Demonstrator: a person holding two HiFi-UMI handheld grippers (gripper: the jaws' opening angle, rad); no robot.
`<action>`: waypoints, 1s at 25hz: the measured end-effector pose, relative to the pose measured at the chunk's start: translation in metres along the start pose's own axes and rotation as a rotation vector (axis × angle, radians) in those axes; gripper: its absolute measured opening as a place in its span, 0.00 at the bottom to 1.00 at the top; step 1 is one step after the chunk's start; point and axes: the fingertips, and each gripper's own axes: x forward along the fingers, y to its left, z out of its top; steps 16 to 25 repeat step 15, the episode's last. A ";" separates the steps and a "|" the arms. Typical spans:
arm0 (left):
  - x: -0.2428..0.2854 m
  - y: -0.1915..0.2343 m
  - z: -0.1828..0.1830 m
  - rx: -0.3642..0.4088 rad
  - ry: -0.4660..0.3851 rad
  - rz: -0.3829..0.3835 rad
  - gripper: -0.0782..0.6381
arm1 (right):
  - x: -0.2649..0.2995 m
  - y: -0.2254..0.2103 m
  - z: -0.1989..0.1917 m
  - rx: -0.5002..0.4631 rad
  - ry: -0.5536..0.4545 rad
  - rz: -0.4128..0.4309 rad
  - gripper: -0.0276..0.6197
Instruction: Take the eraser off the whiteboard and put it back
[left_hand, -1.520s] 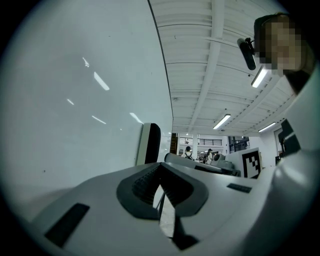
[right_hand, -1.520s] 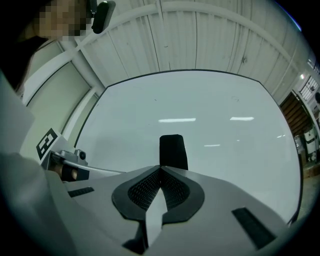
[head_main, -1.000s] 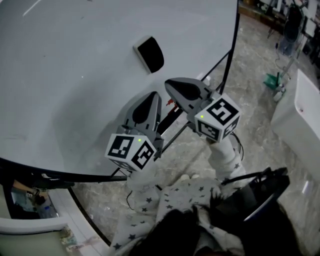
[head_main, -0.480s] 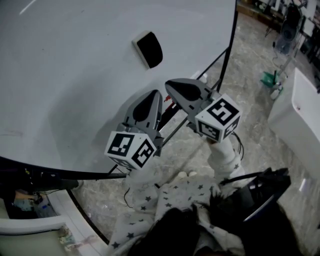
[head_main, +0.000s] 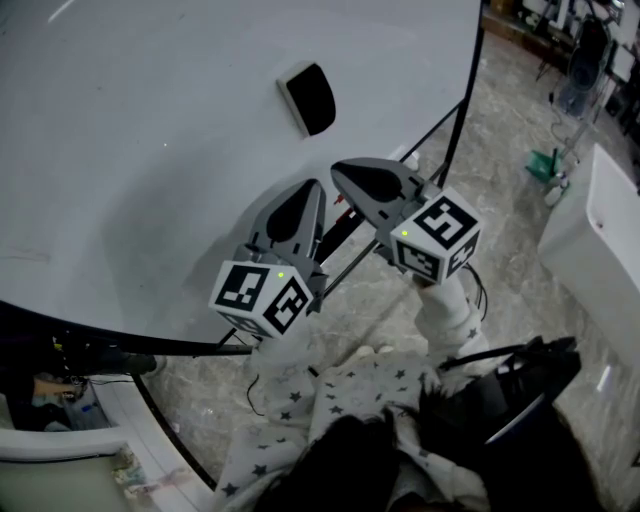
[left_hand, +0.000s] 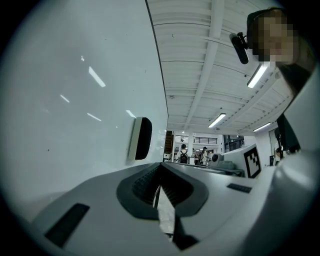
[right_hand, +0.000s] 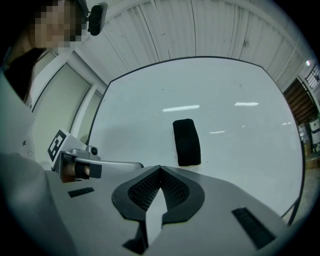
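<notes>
Head view: a large whiteboard (head_main: 150, 150) fills the upper left of the frame, and a black eraser (head_main: 308, 98) with a pale back clings to it in the upper middle. Both grippers sit below it, near the centre of the frame, well apart from the eraser. The left gripper (head_main: 308, 192) has its jaws pressed together with nothing between them, and so does the right gripper (head_main: 342, 172).

The likely trouble is that either set of jaws would have to spread before a grasp. Shut as they are, a push forward would only shove the eraser along the board or knock it to the floor. A grip on one corner could also let it twist free.

The board looks smooth, glossy and clean, with ceiling lights reflected in it. It stands in a thin black frame (head_main: 455, 130) over a grey marbled floor (head_main: 500, 180). The left gripper view shows a big hall with a ribbed ceiling, strip lights and distant people.
</notes>
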 end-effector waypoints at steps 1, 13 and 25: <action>-0.001 0.000 0.001 0.001 0.004 0.003 0.11 | 0.000 0.000 0.000 0.000 0.000 0.002 0.05; -0.002 0.002 -0.003 0.003 0.007 -0.013 0.11 | 0.000 0.006 -0.004 0.002 0.024 0.019 0.05; -0.003 0.003 -0.006 0.007 0.015 -0.019 0.11 | 0.000 0.007 -0.006 0.003 0.028 0.022 0.05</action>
